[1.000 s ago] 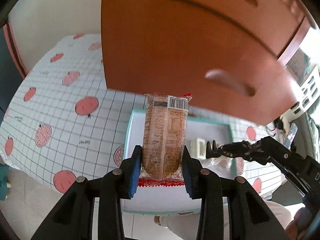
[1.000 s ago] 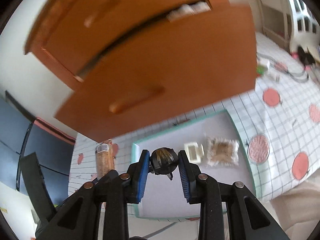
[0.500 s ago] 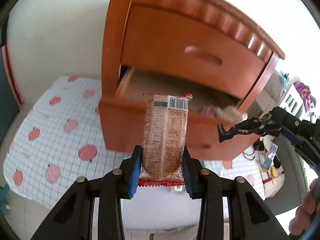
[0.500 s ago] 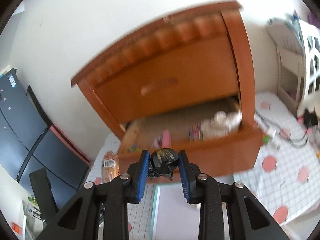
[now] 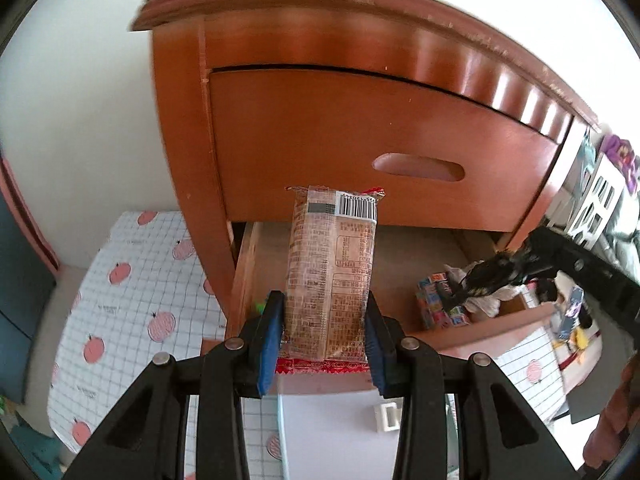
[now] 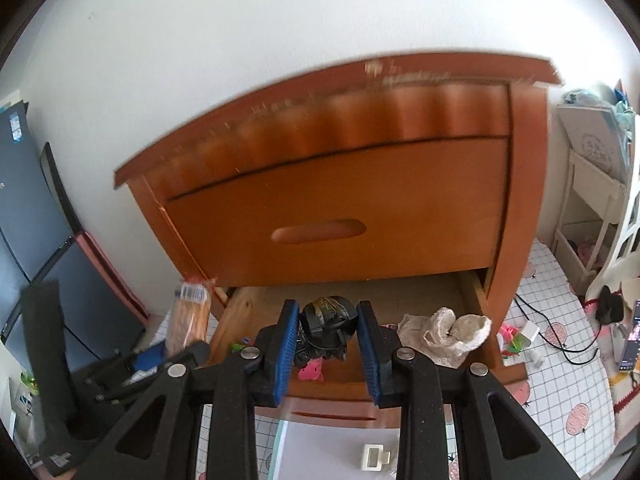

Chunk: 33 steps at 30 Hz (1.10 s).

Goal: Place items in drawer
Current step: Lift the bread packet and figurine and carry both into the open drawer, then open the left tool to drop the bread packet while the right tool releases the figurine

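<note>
Holding cloth [image 6: 444, 330] and box [image 5: 440, 300], open drawer [image 6: 240, 312], hand-held grippers clamping packet [image 5: 330, 276], toy [image 6: 326, 330].

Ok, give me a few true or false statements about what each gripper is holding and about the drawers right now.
1. The left gripper grips a snack packet with a barcode. True.
2. The right gripper is empty. False: its jaws clamp a black object.
3. The lower drawer is open. True.
4. The upper drawer is pulled out. False: it is closed.
5. The lower drawer is empty. False: a white cloth and a pink item lie in it.
</note>
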### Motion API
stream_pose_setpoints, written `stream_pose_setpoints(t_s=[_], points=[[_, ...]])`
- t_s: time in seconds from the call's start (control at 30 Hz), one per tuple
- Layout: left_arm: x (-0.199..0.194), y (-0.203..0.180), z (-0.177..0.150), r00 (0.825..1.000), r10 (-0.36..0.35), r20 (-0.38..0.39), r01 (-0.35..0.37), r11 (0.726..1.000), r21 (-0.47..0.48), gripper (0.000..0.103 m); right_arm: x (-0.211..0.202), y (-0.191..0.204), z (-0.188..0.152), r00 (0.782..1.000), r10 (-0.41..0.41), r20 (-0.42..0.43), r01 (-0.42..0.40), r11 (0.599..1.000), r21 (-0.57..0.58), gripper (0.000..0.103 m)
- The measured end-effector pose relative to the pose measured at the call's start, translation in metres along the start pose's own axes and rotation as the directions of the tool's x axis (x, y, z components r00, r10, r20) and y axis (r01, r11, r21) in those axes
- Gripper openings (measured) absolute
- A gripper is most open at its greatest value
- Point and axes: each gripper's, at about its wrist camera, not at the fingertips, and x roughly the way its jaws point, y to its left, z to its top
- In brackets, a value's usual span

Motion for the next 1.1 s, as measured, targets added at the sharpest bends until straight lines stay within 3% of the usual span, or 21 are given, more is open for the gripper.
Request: stream_pose_setpoints(t_s=[0.6,0.97,1.03,1.1], points=[[0.109,-0.025,0.011,0.981,0.055,-0.188,-0.041,0.996,0.077,0.039,0.092,-0.013,-0.005,0.996,-0.013,-0.083,0.009,0.999,-0.042,0.031],[0.129,-0.019,0.006,0.967,0.059,-0.249,-0.049,0.998,0.047,0.039,0.109,-0.018,-0.019,0.988,-0.002,-0.156,-0.007,0.998,-0.06,0.031],[0.13,-0.018,0.004,0.965,0.058,-0.255,-0.05,0.998,0.038,0.041,0.11,-0.019,-0.022,0.986,-0.005,-0.168,-0.007,0.998,-0.066,0.032],[0.128,-0.017,0.004,0.966,0.052,-0.254,-0.046,0.999,0.029,0.052,0.109,-0.02,-0.022,0.985,-0.012,-0.172,-0.001,0.997,-0.074,0.032]])
